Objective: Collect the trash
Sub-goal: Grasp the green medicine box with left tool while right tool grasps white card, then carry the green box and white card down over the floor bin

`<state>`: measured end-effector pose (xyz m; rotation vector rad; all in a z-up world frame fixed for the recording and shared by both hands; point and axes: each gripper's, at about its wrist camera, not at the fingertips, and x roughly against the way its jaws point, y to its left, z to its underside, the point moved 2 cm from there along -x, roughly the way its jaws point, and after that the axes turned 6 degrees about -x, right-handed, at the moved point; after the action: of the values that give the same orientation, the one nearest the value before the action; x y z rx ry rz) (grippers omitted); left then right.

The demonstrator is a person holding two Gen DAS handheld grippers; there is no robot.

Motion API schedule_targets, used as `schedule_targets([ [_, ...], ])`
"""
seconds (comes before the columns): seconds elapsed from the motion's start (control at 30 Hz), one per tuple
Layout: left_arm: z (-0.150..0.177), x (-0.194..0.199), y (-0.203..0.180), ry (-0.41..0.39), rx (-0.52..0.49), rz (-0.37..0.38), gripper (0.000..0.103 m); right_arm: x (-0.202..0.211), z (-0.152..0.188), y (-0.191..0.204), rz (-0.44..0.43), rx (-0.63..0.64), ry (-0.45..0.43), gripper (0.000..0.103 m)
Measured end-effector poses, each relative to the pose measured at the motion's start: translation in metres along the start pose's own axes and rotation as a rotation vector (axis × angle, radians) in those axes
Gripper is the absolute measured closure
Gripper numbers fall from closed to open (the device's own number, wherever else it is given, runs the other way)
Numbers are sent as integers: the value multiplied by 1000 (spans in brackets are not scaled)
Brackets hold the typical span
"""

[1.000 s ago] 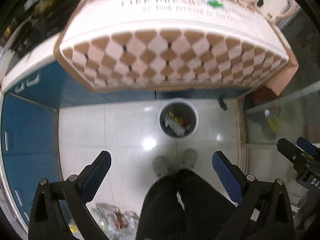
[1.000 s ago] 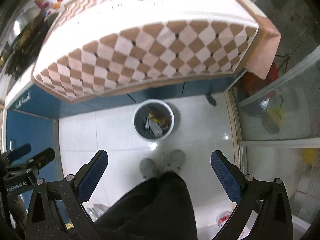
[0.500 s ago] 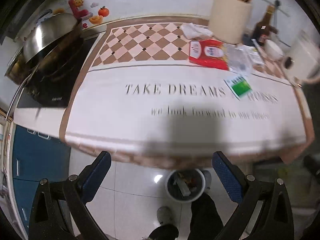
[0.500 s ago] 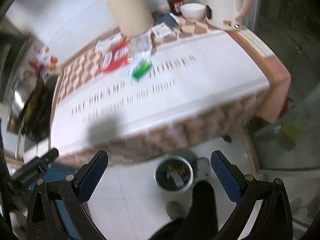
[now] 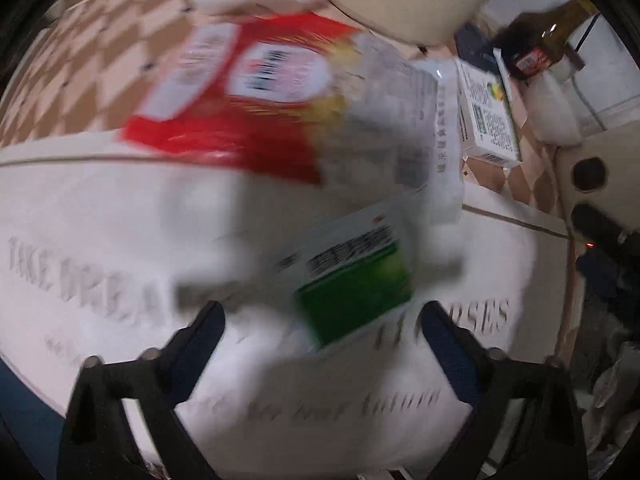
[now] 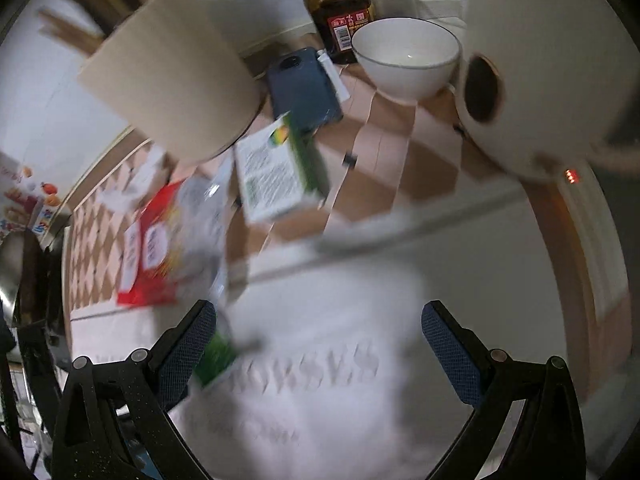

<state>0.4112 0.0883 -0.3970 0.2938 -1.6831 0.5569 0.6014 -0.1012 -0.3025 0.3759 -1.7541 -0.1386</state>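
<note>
Both tongs hang wide apart and hold nothing: the left tongs [image 5: 320,332] hover over the counter [image 5: 100,216], whose pale smooth cloth carries grey lettering and a checked tan-and-cream border, and the right tongs [image 6: 318,332] hover over the same cloth further along. Each has two black arms tipped with blue, dimpled pads.

Just ahead of the left tongs lies a flat cardboard box, the green-and-white box [image 5: 352,276], blurred. Behind it lie one glossy red packet [image 5: 240,96] and one crinkled clear plastic bag [image 5: 384,120], overlapping at their edges. A second box, the white printed box [image 6: 276,172], with a green side, lies near the cream cylindrical holder [image 6: 172,76], from which wooden sticks protrude.

At the back stand one brown glass bottle [image 6: 336,0] with a red label, one round white bowl [image 6: 406,56], one dark blue phone [image 6: 304,88] lying flat, and one smooth cream kettle [image 6: 552,60].
</note>
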Motion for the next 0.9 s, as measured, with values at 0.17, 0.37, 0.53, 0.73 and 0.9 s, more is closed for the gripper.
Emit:
schedule_targets([
  [0.17, -7, 2, -23, -86, -74, -208, 78, -29, -42, 2, -18, 41, 19, 0],
  [0.37, -5, 20, 11, -109, -23, -252, 103, -62, -70, 36, -48, 117, 17, 0],
  [0.53, 6, 45, 47, -126, 50, -281, 103, -93, -75, 61, 18, 188, 28, 32],
  [0.73, 32, 81, 66, -181, 80, -277, 103, -81, -65, 55, 14, 180, -32, 35],
  [0.9, 55, 110, 63, -243, 57, -240, 103, -43, -37, 39, -9, 125, -72, 35],
])
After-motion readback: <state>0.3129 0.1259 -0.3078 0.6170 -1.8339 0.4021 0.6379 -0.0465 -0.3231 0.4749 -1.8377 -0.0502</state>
